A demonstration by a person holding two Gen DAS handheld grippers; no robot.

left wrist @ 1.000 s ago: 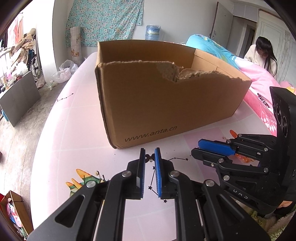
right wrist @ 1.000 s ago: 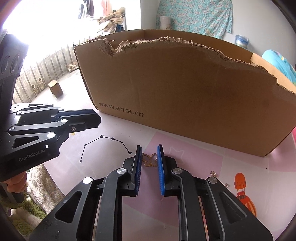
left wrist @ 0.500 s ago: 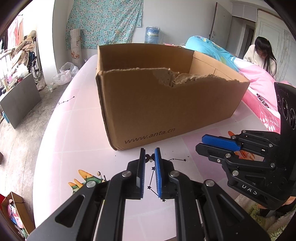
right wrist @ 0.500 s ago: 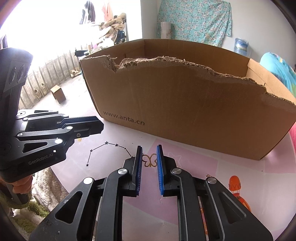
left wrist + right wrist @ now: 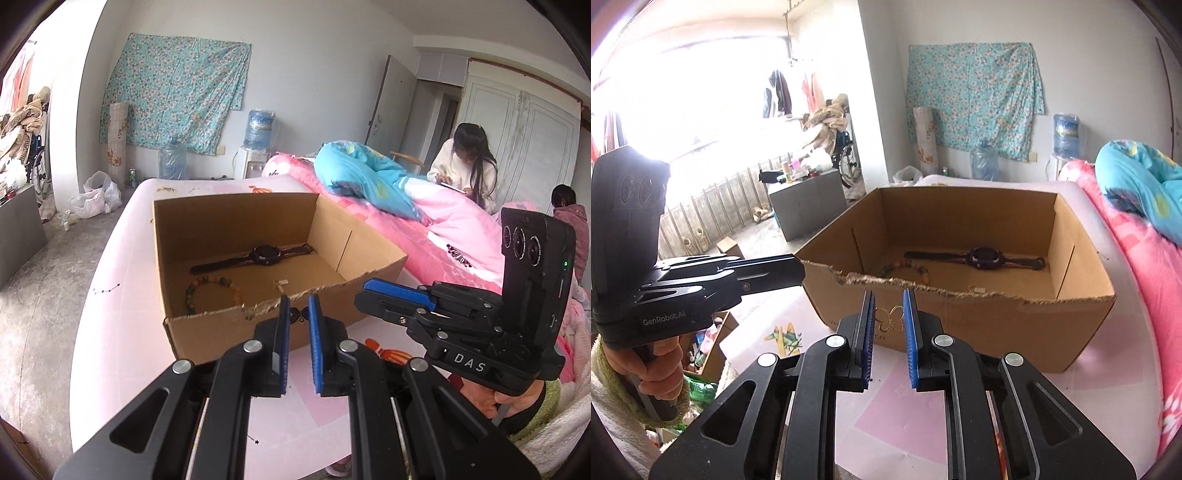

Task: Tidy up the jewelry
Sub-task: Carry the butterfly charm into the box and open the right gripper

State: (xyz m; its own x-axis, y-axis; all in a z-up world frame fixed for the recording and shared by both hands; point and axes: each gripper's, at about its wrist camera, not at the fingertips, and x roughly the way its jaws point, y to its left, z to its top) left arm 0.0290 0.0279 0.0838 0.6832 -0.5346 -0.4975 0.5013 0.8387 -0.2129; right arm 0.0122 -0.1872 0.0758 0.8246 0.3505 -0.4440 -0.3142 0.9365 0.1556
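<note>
An open cardboard box (image 5: 229,325) (image 5: 960,332) stands on the pink table. In it lie a dark watch (image 5: 264,254) (image 5: 984,257), a beaded bracelet (image 5: 212,291) (image 5: 905,267) and a small gold piece (image 5: 280,283). My left gripper (image 5: 297,315) is shut on a small dark earring (image 5: 295,315), held above the table by the box's torn front rim. My right gripper (image 5: 889,317) is shut on a gold butterfly earring (image 5: 890,319), held in front of the box's front wall.
The pink table (image 5: 110,295) carries printed cartoon pictures (image 5: 785,338). A pink bed with a blue quilt (image 5: 362,177) lies to the right, with a seated person (image 5: 465,162) behind it. A grey cabinet (image 5: 809,203) stands on the floor at left.
Both grippers have risen from the table surface with their earrings, from below the box's rim to above it, so the box's inside now shows.
</note>
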